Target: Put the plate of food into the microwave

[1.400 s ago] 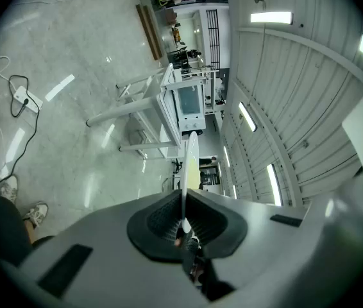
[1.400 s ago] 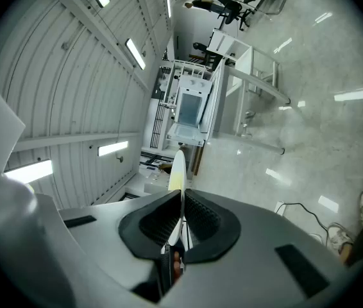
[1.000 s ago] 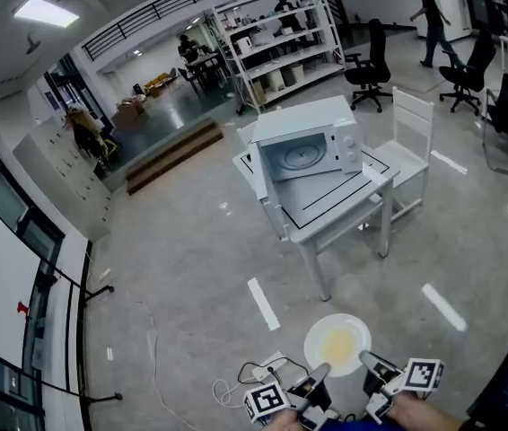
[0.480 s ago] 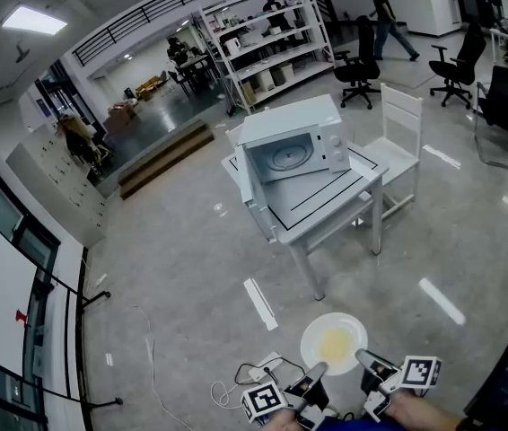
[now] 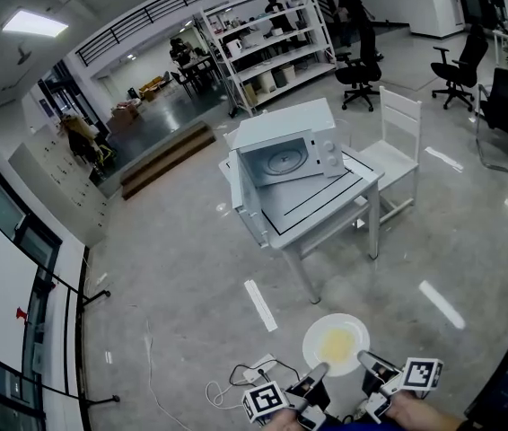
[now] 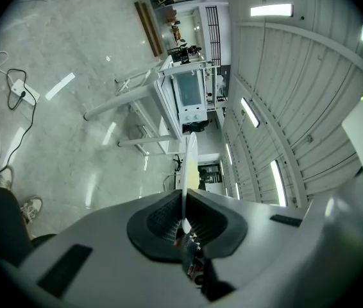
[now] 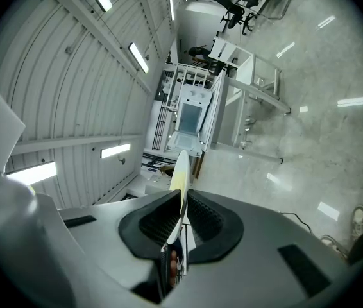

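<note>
While the plate (image 5: 337, 345) hangs low in frame, left gripper (image 5: 319, 370) clamped on its near-left rim, right gripper (image 5: 367, 361) clamped near-right, microwave (image 5: 285, 146) open on desk (image 5: 326, 200), upper centre.

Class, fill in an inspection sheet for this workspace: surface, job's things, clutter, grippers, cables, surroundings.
Surface: white table, bearing only the microwave.
Job's things: microwave on the table, door open; plate with yellow food, held above the floor, short of the table.
Clutter: nothing seen.
Grippers: left hand-held gripper and right hand-held gripper each shut on the plate's near rim.
Cables: white cable and power strip on the floor near the person.
Surroundings: white chair beside the table; shelving; office chairs; a person far off.
</note>
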`<state>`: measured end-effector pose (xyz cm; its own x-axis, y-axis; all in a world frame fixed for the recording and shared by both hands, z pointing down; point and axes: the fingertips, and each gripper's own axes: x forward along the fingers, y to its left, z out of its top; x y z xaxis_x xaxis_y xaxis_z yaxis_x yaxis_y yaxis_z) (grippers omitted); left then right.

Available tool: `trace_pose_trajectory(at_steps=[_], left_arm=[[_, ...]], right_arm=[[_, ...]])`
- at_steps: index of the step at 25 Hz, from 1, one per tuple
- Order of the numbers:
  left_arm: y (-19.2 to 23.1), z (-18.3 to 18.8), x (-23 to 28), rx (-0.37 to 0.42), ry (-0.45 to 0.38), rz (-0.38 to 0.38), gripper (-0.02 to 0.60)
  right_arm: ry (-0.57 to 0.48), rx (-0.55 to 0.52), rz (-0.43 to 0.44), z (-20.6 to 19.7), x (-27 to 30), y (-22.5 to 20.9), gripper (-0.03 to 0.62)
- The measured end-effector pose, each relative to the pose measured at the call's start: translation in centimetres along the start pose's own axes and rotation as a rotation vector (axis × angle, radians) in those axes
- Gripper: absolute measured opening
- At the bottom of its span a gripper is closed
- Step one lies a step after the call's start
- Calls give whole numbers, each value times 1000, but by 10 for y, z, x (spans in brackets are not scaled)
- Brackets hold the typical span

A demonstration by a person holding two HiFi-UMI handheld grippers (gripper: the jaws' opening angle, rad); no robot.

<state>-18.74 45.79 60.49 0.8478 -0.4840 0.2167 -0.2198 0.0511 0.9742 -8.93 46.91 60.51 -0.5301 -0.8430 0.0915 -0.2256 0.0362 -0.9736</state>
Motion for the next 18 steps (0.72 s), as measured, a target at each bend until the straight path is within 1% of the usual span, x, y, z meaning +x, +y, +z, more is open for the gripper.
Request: trace_pose_trajectory(at_steps=[2, 4, 5, 7, 8, 9, 12, 14, 15, 17, 18], left_arm=[[0, -4, 8, -4, -10, -2, 15], [1, -5, 15, -4, -24, -2, 15], [1, -5, 18, -7, -31, -3, 15], [-1, -3, 24, -12, -41, -1, 15], [-2, -2, 26, -12, -41, 1, 15], [-4, -1, 29, -11, -40, 2, 15], [-4, 5, 42, -12, -34, -1, 15], [-4, 12, 49, -12, -29, -5, 15], [-4, 16, 53, -12, -25, -7, 15], [-5, 23, 59, -15, -14, -7, 15], [-5, 28, 63, -16, -10, -6, 15]], right_arm=[[17, -21, -29, 6, -6, -7, 18], [38, -43, -106, 11, -15, -19, 18], [44, -47, -102, 14, -15, -20, 18], [42, -38, -14, 18, -9, -10, 18], [40, -33, 7, 20, -7, -8, 18], [40, -33, 2, 22, -7, -10, 18], [46, -41, -52, 32, -4, -19, 18], [53, -39, -111, 37, -1, -27, 18], [50, -42, -124, 40, 1, -30, 18], [33, -27, -51, 47, 15, -20, 18], [30, -21, -37, 51, 21, -19, 18]])
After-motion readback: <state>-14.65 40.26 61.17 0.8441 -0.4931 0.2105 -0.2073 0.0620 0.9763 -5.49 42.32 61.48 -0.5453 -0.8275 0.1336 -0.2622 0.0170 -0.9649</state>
